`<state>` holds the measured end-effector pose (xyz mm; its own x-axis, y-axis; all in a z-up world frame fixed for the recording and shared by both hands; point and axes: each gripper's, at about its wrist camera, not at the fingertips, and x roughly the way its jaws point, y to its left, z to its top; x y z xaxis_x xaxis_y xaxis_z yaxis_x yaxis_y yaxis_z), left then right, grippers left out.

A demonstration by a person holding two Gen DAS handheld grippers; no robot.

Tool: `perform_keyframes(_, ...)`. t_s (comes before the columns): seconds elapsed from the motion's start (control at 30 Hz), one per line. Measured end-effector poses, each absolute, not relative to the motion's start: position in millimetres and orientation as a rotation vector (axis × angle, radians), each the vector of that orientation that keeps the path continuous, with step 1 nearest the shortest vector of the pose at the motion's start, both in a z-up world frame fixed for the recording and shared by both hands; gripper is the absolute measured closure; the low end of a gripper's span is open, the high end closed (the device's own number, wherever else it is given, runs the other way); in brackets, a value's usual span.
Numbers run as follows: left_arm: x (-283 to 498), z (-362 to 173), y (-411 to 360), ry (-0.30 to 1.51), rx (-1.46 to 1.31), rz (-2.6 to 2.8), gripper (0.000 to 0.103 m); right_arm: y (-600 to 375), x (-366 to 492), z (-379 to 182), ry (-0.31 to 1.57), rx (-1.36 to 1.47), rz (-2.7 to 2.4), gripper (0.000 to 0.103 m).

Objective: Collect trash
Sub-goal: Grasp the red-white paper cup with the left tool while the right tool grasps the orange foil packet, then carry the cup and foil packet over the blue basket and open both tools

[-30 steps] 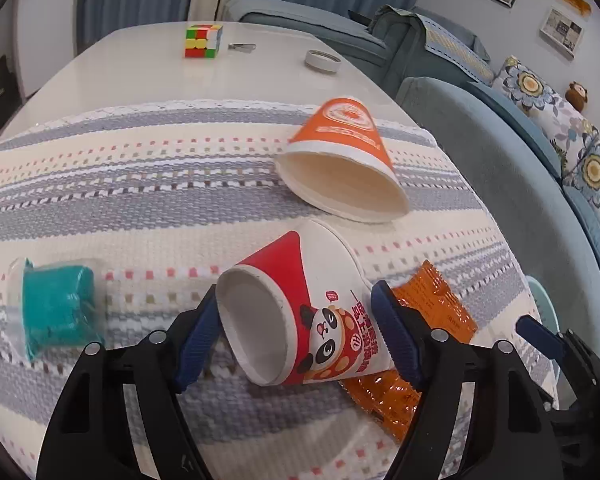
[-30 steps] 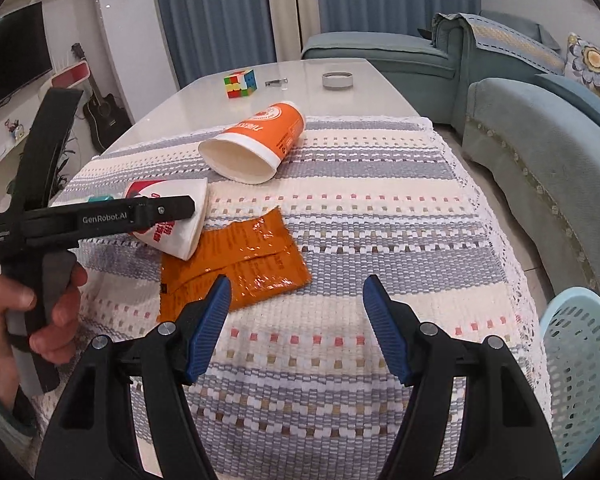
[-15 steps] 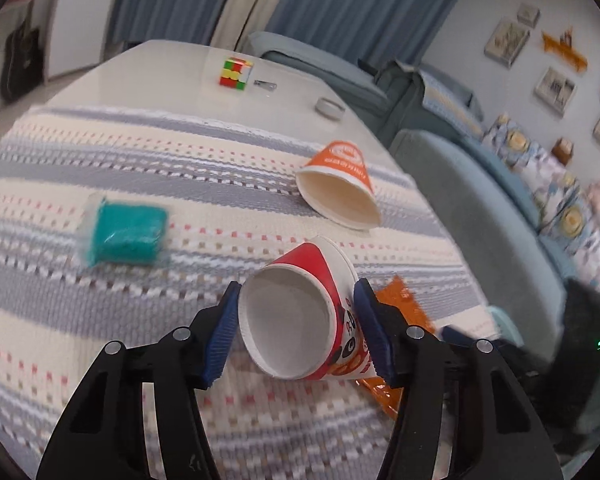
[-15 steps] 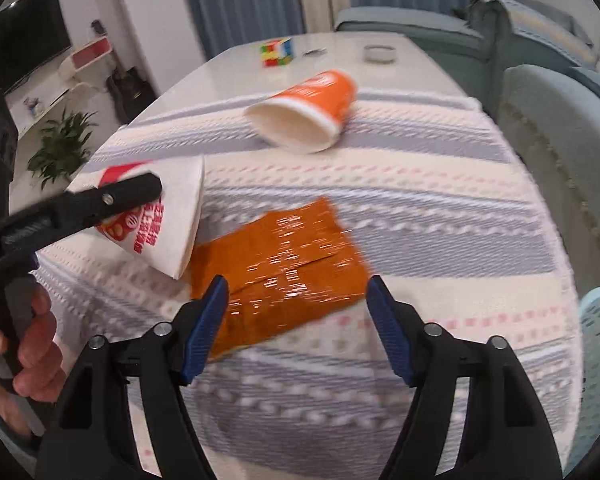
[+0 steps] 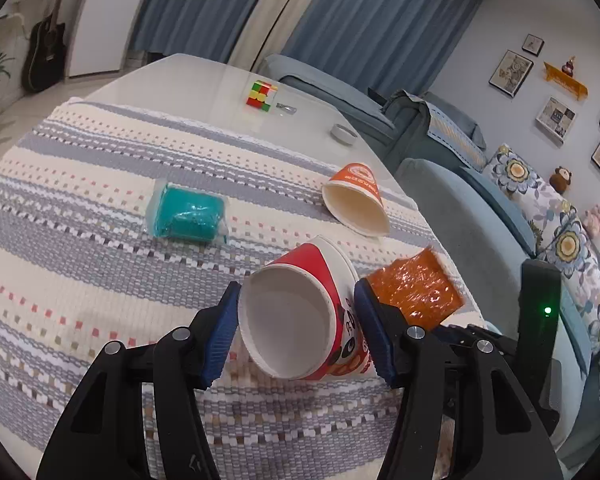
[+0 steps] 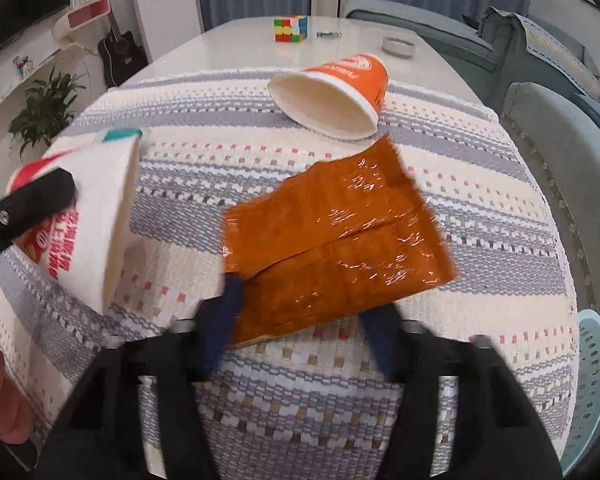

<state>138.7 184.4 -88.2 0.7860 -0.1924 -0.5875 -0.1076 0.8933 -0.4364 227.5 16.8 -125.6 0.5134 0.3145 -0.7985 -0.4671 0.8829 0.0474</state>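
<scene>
My left gripper (image 5: 296, 294) is shut on a red-and-white paper cup (image 5: 300, 312), its mouth facing me, held just above the striped cloth (image 5: 80, 240). In the right wrist view the same cup (image 6: 92, 208) hangs at the left, with one black finger (image 6: 24, 208) across it. My right gripper (image 6: 300, 320) is closing on the near end of a shiny orange wrapper (image 6: 340, 232). Both blue pads touch the wrapper's sides, and it buckles along a fold. An orange paper cup (image 6: 332, 96) lies on its side beyond the wrapper. A teal packet (image 5: 186, 214) lies to the left.
A puzzle cube (image 5: 261, 96), a small metal piece and a white ring (image 5: 343, 135) sit on the bare table beyond the cloth. A pale blue basket (image 6: 592, 392) stands low at the right, beside a blue-grey chair (image 5: 460, 220). A person's hand shows at the lower left.
My left gripper closed on the red-and-white cup and raised it off the cloth. My right gripper moved forward onto the orange wrapper and its jaws narrowed around it, tilting the wrapper.
</scene>
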Motion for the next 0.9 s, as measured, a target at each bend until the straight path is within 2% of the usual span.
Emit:
perform_keyframes(0.03, 138.8, -88.5, 184.4, 0.672, -0.476, -0.051, 0.048, 16.6, 225.8, -124.7, 0.910, -0.180, 0.483, 0.077)
perform_keyframes(0.07, 139.6, -88.2, 184.3, 0.671, -0.477, -0.054, 0.048, 15.5, 222.1, -123.3, 0.900, -0.181, 0.487, 0.087)
perform_keyframes(0.17, 140.7, -84.2, 180.4, 0.662, -0.474, -0.071, 0.048, 9.9, 216.7, -115.8, 0.860, -0.161, 0.481, 0.099)
perform_keyframes(0.47, 141.3, -34.5, 136.4, 0.603, -0.417, -0.173, 0.048, -60.6, 191.8, -50.5, 0.737, -0.032, 0.440, 0.100)
perform_keyframes(0.67, 144.2, 15.9, 63.7, 0.549, -0.327, -0.277, 0.048, -150.3, 172.8, -10.5, 0.696, 0.044, 0.321, 0.100)
perform_keyframes(0.9, 152.3, 41.9, -41.5, 0.555, -0.255, -0.404, 0.048, -257.2, 163.5, -8.4, 0.739, 0.150, 0.155, 0.100)
